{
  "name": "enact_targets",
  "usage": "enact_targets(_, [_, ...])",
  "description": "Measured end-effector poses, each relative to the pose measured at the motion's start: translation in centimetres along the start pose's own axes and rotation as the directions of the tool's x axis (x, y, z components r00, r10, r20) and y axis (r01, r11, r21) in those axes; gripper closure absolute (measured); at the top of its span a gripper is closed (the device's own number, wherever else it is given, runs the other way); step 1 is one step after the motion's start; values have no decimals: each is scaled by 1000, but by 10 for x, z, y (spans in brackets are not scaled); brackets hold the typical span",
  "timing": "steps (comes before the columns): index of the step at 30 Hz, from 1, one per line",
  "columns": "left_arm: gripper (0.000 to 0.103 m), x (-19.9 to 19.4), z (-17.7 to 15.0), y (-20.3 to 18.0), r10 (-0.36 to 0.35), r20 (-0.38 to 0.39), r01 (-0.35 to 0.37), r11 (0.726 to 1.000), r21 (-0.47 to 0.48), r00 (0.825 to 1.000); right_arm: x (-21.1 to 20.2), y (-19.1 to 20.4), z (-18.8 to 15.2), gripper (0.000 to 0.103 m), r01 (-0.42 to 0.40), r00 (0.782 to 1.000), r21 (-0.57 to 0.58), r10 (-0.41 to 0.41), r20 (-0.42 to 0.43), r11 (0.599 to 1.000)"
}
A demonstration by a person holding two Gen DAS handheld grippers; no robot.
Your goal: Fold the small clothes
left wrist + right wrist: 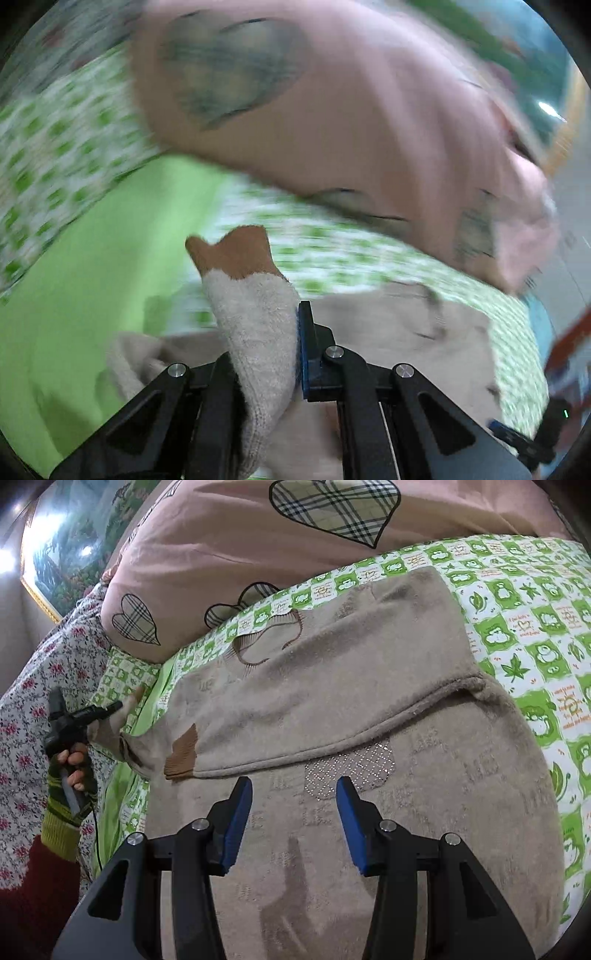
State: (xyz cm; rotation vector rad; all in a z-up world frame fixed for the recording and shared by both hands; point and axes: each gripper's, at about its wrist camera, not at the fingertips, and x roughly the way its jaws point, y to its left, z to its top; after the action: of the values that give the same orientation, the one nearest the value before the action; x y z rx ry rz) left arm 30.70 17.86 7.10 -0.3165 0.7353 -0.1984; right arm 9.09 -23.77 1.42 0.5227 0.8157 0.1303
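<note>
The beige sweater (351, 738) covered most of the green-checked bedsheet (524, 635), leaving a bare strip of sheet along its right edge for passage. A pink pillow (229, 550) blocked the far side, just beyond the neckline. On the left, a floral quilt (33, 701) bounded the sheet.

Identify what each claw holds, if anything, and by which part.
The left claw is shut on the sweater, gripping its sleeve just behind the brown cuff. The right claw is open above the sweater, holding nothing.
</note>
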Motion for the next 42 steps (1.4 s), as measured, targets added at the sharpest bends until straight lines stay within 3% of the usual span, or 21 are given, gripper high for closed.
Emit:
enact_targets(6, [98,24,-34,-131,-169,-1,166,969,184,986,-19,-10,-3,54,6,998,39,-8,57,999])
enact_targets(9, [98,50,-58,-187,-233,-50,238,938,252,971,-28,-22,-4,54,16,997,64,-20,75,998])
enact_targets(14, [97,96,-101,-243,-249,-141,285,886,366,958,-44,-40,-6,54,33,994,102,-44,101,994])
enact_targets(17, [93,128,-115,-251,-228,-219,298,879,372,949,-49,-52,-7,54,40,993,129,-53,103,991])
enact_targets(19, [88,138,-121,-248,-196,-245,277,888,366,950,-51,-57,-8,54,32,993,150,-48,108,988])
enact_targets(21, [74,133,-121,-238,-192,-248,273,896,350,950,-53,-61,-9,54,21,992,166,-41,123,986])
enact_targets(26, [63,76,-118,-196,-175,-169,222,920,323,970,-48,-59,0,54,-10,989,171,-16,148,985])
enact_targets(29, [61,47,-116,-157,-114,-117,142,951,276,987,-37,-53,17,54,-57,986,151,32,164,987])
enact_targets(31, [61,33,-117,-120,-24,-83,43,972,229,996,-24,-50,32,54,-74,986,138,52,159,988])
enact_targets(37, [61,31,-95,-38,114,-58,-110,991,70,992,32,-53,81,54,-86,992,172,68,105,981])
enact_targets(42, [47,54,-68,-9,67,-91,-68,998,-4,994,69,-61,103,54,-55,997,213,42,61,976])
